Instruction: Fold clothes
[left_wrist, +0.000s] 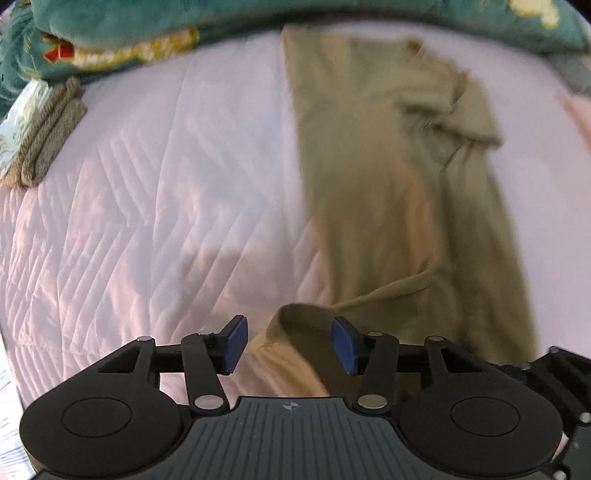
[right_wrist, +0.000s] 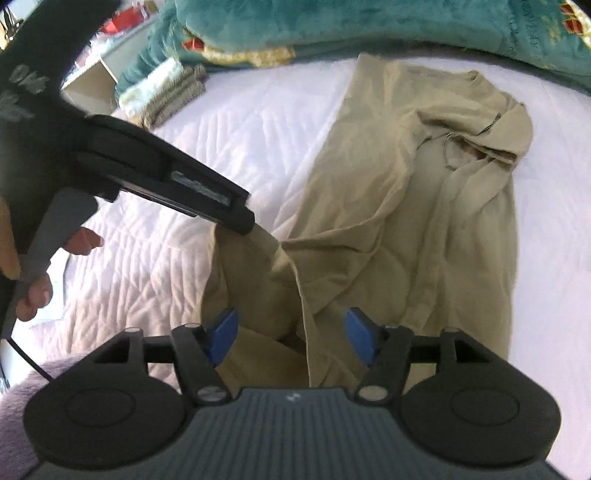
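A khaki shirt (left_wrist: 388, 166) lies lengthwise on the pale quilted bedspread (left_wrist: 147, 184), partly folded, with its collar and a sleeve bunched at the far end. My left gripper (left_wrist: 290, 345) is open above the shirt's near left corner. A raised fold of cloth sits between its blue pads, and they do not press on it. In the right wrist view the shirt (right_wrist: 388, 221) fills the middle, and my right gripper (right_wrist: 291, 339) is open over its near hem with a crease between the pads. The left gripper (right_wrist: 245, 225) reaches in from the left, its tip at the cloth's edge.
A teal blanket (left_wrist: 258, 18) with gold and red trim lies across the far side of the bed (right_wrist: 258, 110). A folded brown knitted item (left_wrist: 51, 129) rests at the far left. A hand (right_wrist: 77, 240) holds the left gripper's handle. A pale shelf (right_wrist: 92, 85) stands beyond the bed.
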